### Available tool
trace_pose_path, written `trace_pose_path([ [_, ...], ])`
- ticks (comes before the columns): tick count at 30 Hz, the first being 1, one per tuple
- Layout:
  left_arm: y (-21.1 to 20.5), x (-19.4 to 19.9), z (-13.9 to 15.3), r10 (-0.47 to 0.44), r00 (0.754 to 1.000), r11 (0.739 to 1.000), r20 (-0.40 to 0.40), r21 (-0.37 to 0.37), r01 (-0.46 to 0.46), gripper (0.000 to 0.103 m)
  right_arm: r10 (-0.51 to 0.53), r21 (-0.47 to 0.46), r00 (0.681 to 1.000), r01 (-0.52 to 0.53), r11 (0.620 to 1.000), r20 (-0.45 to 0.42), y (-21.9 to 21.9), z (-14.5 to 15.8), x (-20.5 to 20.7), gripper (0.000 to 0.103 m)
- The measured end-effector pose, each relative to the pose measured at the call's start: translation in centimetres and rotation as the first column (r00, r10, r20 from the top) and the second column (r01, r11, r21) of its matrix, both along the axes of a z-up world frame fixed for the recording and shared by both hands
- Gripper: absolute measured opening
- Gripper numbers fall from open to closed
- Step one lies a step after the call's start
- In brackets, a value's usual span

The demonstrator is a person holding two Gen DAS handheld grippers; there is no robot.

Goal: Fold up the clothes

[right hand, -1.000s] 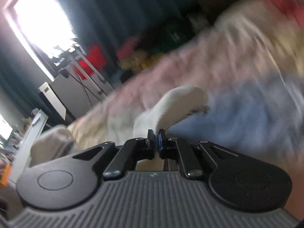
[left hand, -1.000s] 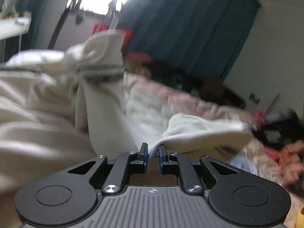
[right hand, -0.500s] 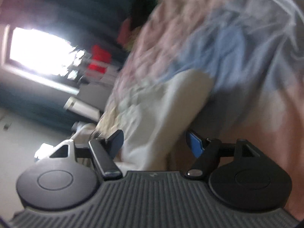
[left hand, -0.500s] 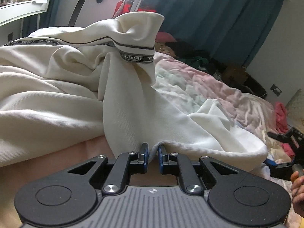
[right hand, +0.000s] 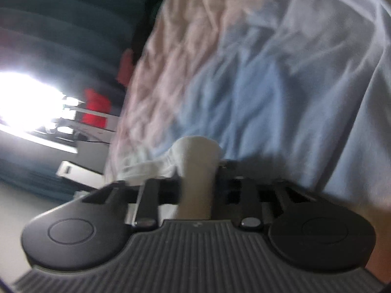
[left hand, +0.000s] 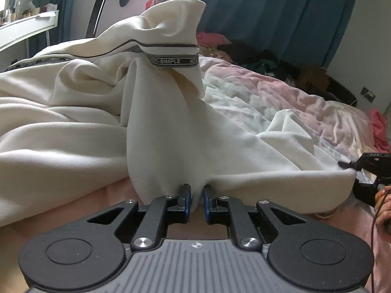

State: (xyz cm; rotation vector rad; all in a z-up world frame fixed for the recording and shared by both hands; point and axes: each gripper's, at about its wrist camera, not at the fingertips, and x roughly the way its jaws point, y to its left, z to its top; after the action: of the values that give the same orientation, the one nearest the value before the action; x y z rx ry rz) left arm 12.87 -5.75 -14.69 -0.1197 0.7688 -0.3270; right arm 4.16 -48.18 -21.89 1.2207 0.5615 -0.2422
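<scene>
A cream garment [left hand: 171, 134] with a grey lettered band [left hand: 173, 59] lies crumpled on the bed, one part standing up in a peak. My left gripper [left hand: 194, 190] is low at its near edge, shut on a pinch of the cream cloth. At the right edge of the left wrist view, a hand [left hand: 383, 202] holds my right gripper [left hand: 349, 174] at the garment's far hem. In the blurred right wrist view, the right gripper [right hand: 198, 171] has its jaws closing on a rolled fold of the cream garment [right hand: 196, 151], and both fingers touch it.
The garment rests on a pink and pale blue quilt [left hand: 281, 102] [right hand: 244, 73]. Teal curtains [left hand: 268, 12] hang behind, with a dark pile of clothes [left hand: 256, 56] below them. A white desk [left hand: 24, 29] stands at the left, and a pink cloth [left hand: 378, 127] lies at the right.
The right gripper was shut, opened wide half a second ago, and now has narrowed round a cream fold; its view has rolled and dropped. The left gripper has sunk slightly, still gripping.
</scene>
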Motion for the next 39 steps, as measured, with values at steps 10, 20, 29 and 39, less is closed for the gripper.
trace_pose_path([
  [10, -0.4, -0.7, 1.3, -0.083, 0.995, 0.992, 0.049, -0.086, 0.087, 0.042, -0.059, -0.185, 0.978, 0.097, 0.978, 0.202, -0.5, 6.2, -1.6, 0.007],
  [20, 6.2, -1.0, 1.9, 0.058, 0.988, 0.931, -0.145, -0.349, -0.105, 0.080, -0.400, -0.369, 0.892, 0.451, 0.813, 0.209, -5.4, 8.0, -8.6, 0.008],
  [29, 17.4, -3.2, -3.8, 0.304, 0.761, 0.517, -0.573, -0.571, -0.638, 0.075, -0.512, -0.078, 0.858, 0.509, 0.857, -0.034, -7.8, 1.5, -10.4, 0.009],
  [39, 25.0, -5.1, -1.8, 0.605, 0.544, 0.239, -0.582, -0.519, -0.821, 0.008, -0.510, -0.110, 0.860, 0.510, 0.853, 0.032, -7.3, 2.9, -10.5, 0.008],
])
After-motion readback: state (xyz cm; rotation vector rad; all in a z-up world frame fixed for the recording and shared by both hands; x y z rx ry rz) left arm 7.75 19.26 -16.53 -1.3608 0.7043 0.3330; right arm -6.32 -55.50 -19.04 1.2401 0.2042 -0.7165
